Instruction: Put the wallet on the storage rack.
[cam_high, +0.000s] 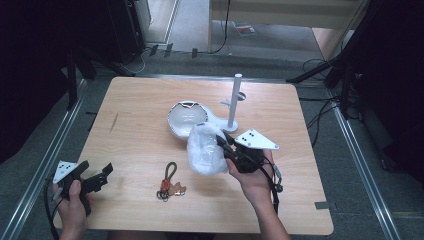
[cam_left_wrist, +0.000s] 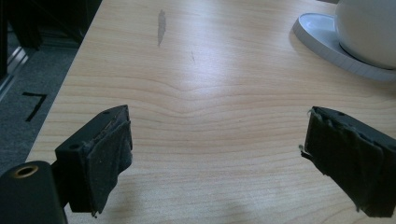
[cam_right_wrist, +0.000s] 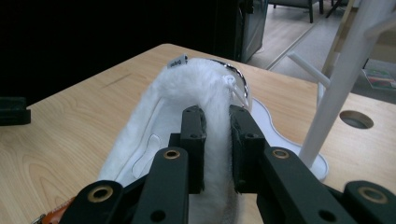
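Two hand-held grippers: right (cam_right_wrist: 215, 140) clamps fluffy hat (cam_high: 205, 150); left (cam_left_wrist: 219, 158) open | stand (cam_high: 234, 100), keyring (cam_high: 169, 185) near

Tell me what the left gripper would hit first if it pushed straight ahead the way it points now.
Probably nothing soon: ahead of the open left gripper lies bare table. The white base with the white bowl on it sits off to the right, likely outside its line.
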